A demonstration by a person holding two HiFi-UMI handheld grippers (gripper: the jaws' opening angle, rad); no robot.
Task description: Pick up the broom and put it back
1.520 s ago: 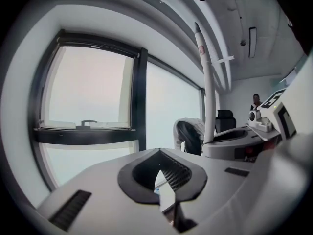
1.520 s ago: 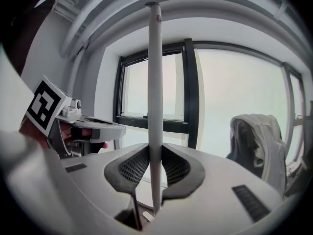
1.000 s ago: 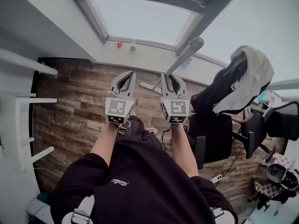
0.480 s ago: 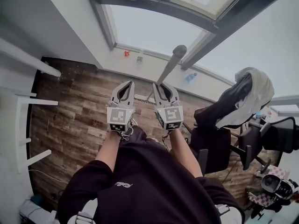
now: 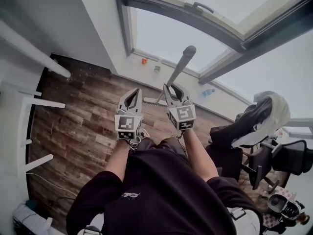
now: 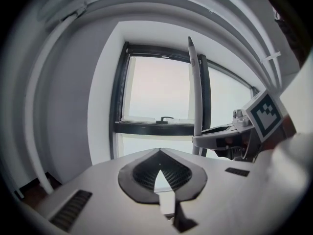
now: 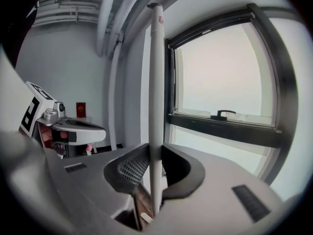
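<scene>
The broom [image 5: 179,68] stands nearly upright, its pale handle [image 7: 156,82] clamped between the fingers of the right gripper [image 5: 172,88]. In the right gripper view the dark pads [image 7: 131,168] press on the handle from both sides, at a narrow opening set by the handle's width. The handle runs on well above the fingertips and also passes down below them (its lower end cannot be made out clearly).

The left gripper [image 5: 134,93] is level with the right one and just to the left of the handle, apart from it. Its fingertips meet, and nothing sits between them in the left gripper view [image 6: 159,151]. That view also shows the handle [image 6: 194,82] and the right gripper [image 6: 230,136] off to the right of the left fingers.

Beyond both sets of fingertips is a window [image 5: 166,33] with a dark frame. Below the grippers lies a wooden floor [image 5: 78,116]. A chair [image 5: 244,131] draped with cloth stands to the right of the right gripper, well apart.
</scene>
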